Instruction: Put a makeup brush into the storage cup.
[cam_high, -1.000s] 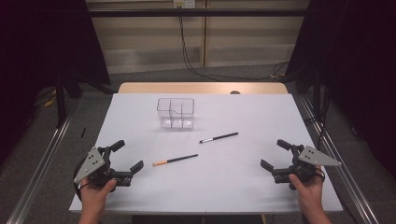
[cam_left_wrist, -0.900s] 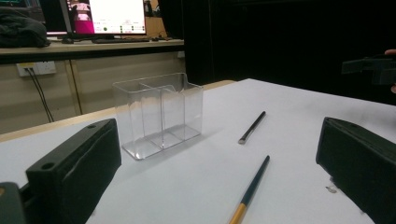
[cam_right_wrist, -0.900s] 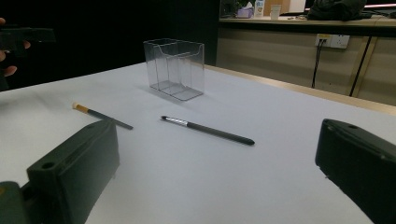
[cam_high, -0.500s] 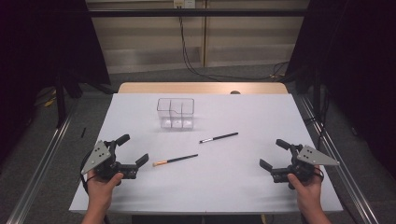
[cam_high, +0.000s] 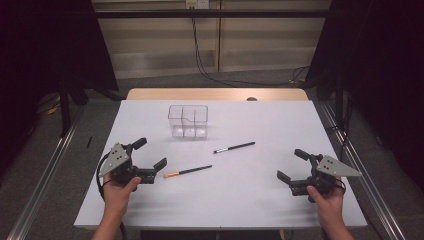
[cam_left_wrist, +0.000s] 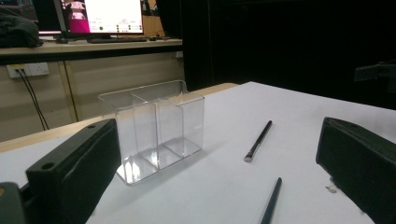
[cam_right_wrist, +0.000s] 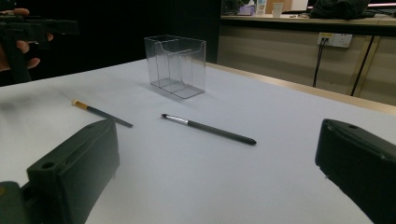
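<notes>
Both claws are spread wide: the left gripper (cam_high: 150, 154) sits near the orange-tipped black brush (cam_high: 187, 171), the right gripper (cam_high: 293, 165) well apart. No readable writing on the clear plastic divided box (cam_high: 188, 120).

Left gripper (cam_high: 150, 154) now nearer orange-tipped brush (cam_high: 187, 171).

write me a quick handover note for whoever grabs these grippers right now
Left gripper: open, holding nothing, close beside the orange-tipped brush.
Right gripper: open, holding nothing, at the table's right side.
Both brushes lie flat on the white table; the black brush lies nearer the clear organiser.
The organiser stands upright and empty.
Done: nothing picked up yet.
Left, probably: put both brushes into the organiser, orange-tipped one first.
</notes>
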